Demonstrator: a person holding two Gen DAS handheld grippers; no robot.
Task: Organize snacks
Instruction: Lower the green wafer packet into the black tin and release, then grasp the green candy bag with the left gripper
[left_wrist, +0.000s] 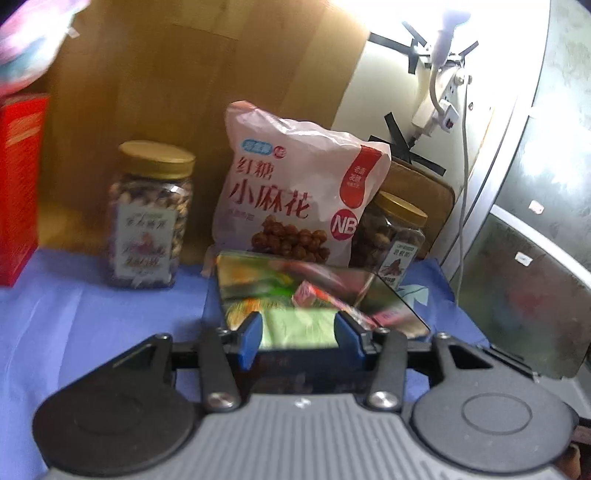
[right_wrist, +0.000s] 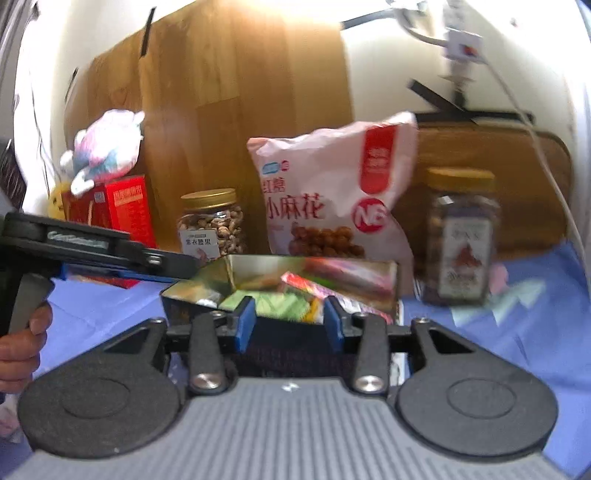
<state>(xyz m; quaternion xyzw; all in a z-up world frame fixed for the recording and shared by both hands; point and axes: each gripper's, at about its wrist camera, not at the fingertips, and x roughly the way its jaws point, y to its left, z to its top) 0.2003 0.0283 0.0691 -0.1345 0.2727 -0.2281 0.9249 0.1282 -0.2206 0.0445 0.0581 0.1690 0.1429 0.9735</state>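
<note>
Shiny metal walls of the open tin (left_wrist: 236, 273) enclose a jumble of small wrapped snacks (left_wrist: 295, 317) on the blue-covered tabletop (left_wrist: 74, 314), so most of the loose pieces look gathered, while the pink snack bag (left_wrist: 295, 195) and the two gold-lidded nut jars (left_wrist: 151, 218) stand lined up behind it against the wooden board (left_wrist: 166, 74); what is left seems to be tidying or closing the tin. Both claws, the left claw (left_wrist: 298, 338) and the right claw (right_wrist: 290, 321), hover at the tin's near edge with blue pads partly spread and nothing visibly pinched between them, though blur hides any contact with the rim.
</note>
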